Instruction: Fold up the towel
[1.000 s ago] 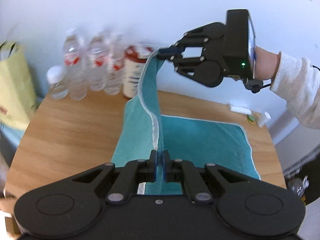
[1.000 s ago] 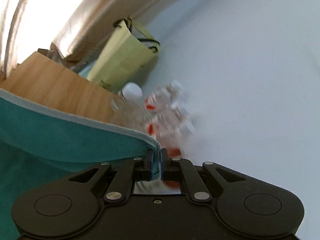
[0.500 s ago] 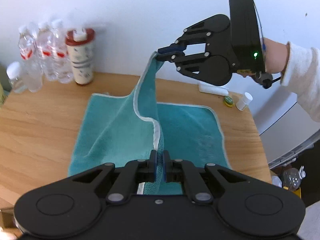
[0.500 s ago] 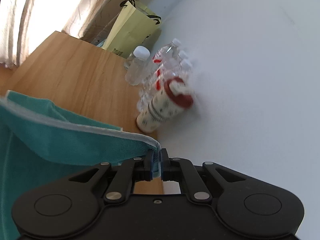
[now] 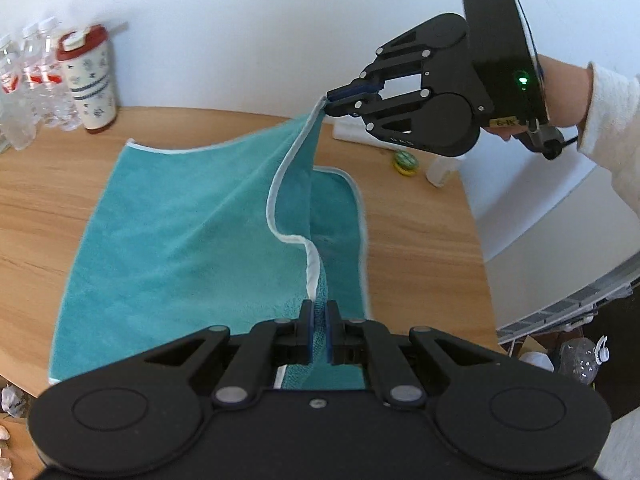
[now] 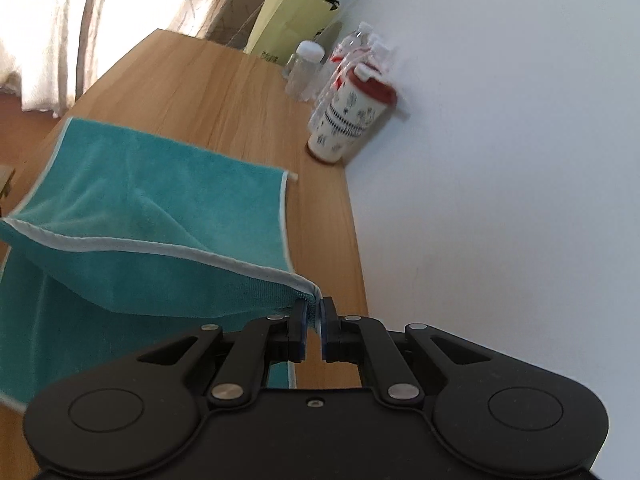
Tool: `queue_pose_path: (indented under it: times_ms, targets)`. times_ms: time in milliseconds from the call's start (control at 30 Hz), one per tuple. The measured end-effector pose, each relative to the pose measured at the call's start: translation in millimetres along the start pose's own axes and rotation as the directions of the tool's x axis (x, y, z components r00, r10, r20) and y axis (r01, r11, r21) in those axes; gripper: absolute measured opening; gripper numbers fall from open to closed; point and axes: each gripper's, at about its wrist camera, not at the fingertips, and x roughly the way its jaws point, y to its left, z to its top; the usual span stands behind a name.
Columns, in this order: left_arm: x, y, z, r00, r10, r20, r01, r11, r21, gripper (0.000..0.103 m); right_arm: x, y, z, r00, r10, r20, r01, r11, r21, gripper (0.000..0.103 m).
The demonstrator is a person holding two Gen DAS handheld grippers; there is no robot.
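Observation:
A teal towel (image 5: 180, 232) with a pale border lies on the wooden table (image 5: 420, 240), one edge lifted and carried over the rest. My left gripper (image 5: 319, 314) is shut on the near corner of that edge. In the left wrist view my right gripper (image 5: 329, 100) is held by a hand high at the back right, shut on the far corner, and the border sags between the two. Seen from the right wrist, the right gripper (image 6: 314, 312) pinches the towel (image 6: 140, 220) corner with its tips; the layer below lies flat.
A white cup with a red lid (image 5: 88, 80) and several water bottles (image 5: 28, 80) stand at the back left against the wall. A small green item (image 5: 406, 159) and a white tube (image 5: 440, 168) lie at the back right. A yellow bag (image 6: 292, 16) stands beyond the table.
Both grippers have carried the lifted towel edge to the right across the towel. The folded layer now covers most of the lower one, and the bottles have slid to the far left.

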Motion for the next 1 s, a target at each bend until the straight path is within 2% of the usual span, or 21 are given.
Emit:
queue_pose_path:
  times_ms: [167, 300, 400, 567, 633, 700, 733, 767, 833, 900, 1000]
  targets:
    - [18, -19, -6, 0.999, 0.028, -0.023, -0.028, 0.999, 0.016, 0.005, -3, -10, -29, 1.000, 0.015, -0.021, -0.014, 0.998, 0.068, 0.003]
    - [28, -30, -12, 0.999, 0.017, -0.042, -0.016, 1.000, 0.022, 0.005, -6, -15, -50, 0.999, 0.028, -0.024, -0.025, 0.993, 0.118, 0.003]
    - [33, -33, -18, 0.998, 0.043, -0.054, -0.040, 0.998, 0.047, 0.005, -4, -11, -59, 0.998, 0.044, -0.038, -0.040, 0.992, 0.120, 0.003]
    - [41, -36, -27, 0.994, 0.087, -0.073, -0.080, 0.993, 0.089, 0.005, 7, -10, -69, 0.986, 0.121, -0.112, -0.099, 0.978, 0.186, 0.004]
    - [44, -38, -31, 0.991, 0.105, -0.081, -0.096, 0.990, 0.106, 0.006, 17, -12, -69, 0.966, 0.196, -0.168, -0.147, 0.953, 0.264, 0.007]
    - [47, -39, -35, 0.989, 0.123, -0.087, -0.112, 0.986, 0.124, 0.007, 22, -12, -71, 0.953, 0.247, -0.173, -0.183, 0.930, 0.317, 0.018]
    - [49, -40, -37, 0.987, 0.132, -0.091, -0.119, 0.984, 0.132, 0.012, 24, -12, -72, 0.951, 0.255, -0.173, -0.185, 0.922, 0.340, 0.031]
    - [53, -41, -38, 0.986, 0.138, -0.093, -0.124, 0.982, 0.142, 0.016, 29, -15, -73, 0.946, 0.271, -0.180, -0.185, 0.902, 0.389, 0.039]
    - [61, -42, -41, 0.984, 0.149, -0.097, -0.132, 0.978, 0.161, 0.017, 36, -21, -79, 0.935, 0.309, -0.175, -0.191, 0.853, 0.486, 0.039]
    - [68, -44, -44, 0.982, 0.161, -0.101, -0.141, 0.973, 0.181, 0.019, 48, -30, -86, 0.933, 0.335, -0.132, -0.197, 0.782, 0.592, 0.039]
    - [80, -46, -49, 0.978, 0.178, -0.106, -0.153, 0.966, 0.210, 0.026, 60, -38, -91, 0.931, 0.353, -0.093, -0.211, 0.730, 0.650, 0.039]
